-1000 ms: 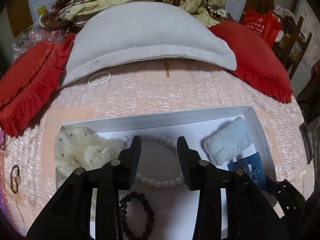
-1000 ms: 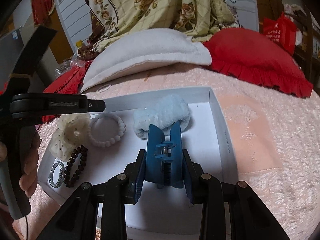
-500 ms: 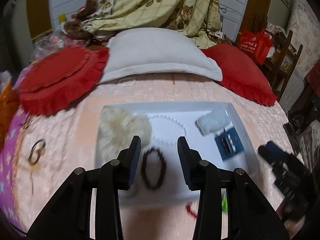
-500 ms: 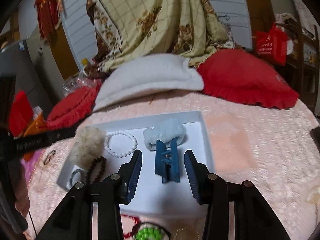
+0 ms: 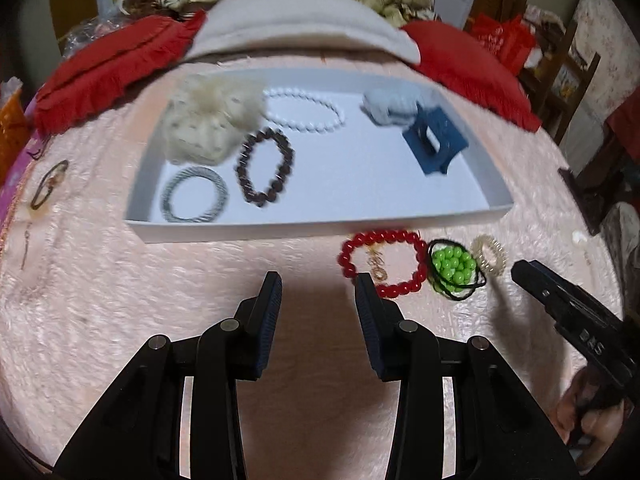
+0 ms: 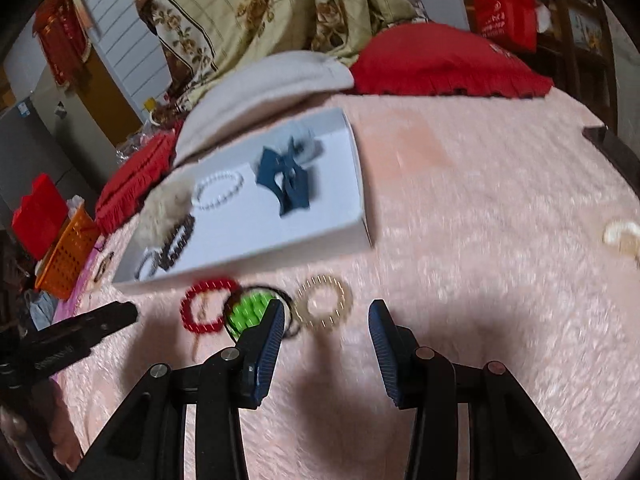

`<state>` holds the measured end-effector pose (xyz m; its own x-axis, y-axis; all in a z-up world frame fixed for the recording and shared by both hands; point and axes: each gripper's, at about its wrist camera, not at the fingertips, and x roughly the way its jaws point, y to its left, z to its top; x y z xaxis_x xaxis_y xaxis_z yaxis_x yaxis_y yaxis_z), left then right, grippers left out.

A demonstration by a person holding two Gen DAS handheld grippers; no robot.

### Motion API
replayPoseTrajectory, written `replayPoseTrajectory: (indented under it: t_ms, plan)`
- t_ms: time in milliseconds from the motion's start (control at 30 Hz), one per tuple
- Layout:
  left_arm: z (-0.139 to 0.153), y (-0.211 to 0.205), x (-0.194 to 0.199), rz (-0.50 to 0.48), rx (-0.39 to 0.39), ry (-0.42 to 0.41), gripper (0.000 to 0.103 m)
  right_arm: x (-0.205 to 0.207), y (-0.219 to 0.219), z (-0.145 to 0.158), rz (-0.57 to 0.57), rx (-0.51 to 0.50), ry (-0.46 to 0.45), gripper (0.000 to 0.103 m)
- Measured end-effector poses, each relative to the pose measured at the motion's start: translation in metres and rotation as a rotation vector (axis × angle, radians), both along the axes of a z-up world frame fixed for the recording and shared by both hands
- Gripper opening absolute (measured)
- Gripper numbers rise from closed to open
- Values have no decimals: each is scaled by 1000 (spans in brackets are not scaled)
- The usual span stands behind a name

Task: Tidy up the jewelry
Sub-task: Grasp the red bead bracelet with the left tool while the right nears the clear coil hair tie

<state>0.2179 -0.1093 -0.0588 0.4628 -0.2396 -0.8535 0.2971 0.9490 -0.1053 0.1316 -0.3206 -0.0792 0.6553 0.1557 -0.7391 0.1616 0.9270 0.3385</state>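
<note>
Both my jaws backed off the white box [image 5: 320, 226] toward the bed's near edge, part-open, empty; red bracelet [image 5: 382, 264], green bead tie [image 5: 456, 268] overlap, risking a snagged double pick.

Six pieces in tray [image 5: 496, 200]; perhaps three outside, red bracelet [image 5: 382, 264] included.

The bed cover [image 5: 120, 300] is pink, plush and faintly shiny. The box [image 5: 360, 184] looks like smooth matt white card. The red beads [image 5: 404, 237] and white beads [image 5: 304, 124] are glossy, the dark beads [image 5: 280, 148] duller. The clip [image 5: 436, 144] is matt blue plastic; the cream scrunchie [image 5: 208, 124] is fluffy cloth. The jaws look like ribbed blue rubber on black plastic.
</note>
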Motion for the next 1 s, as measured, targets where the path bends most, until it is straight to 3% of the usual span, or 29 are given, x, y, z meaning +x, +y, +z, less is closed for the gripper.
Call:
replayPoseTrajectory:
  t_ms: [367, 500, 667, 833, 1000]
  plan:
    - [-27, -36, 17, 53, 115, -29, 37, -2, 1, -5, 14, -2, -28, 42]
    - [-26, -34, 12, 47, 146, -40, 15, -2, 1, -7, 18, -8, -25, 42]
    - [-25, 2, -4, 63, 187, -50, 13, -4, -5, -8, 12, -15, -16, 42]
    - [-26, 47, -20, 68, 99, -20, 13, -5, -6, -10, 19, -39, -11, 42]
    - [-26, 57, -25, 65, 75, -39, 14, 6, -2, -10, 1, -80, -16, 42]
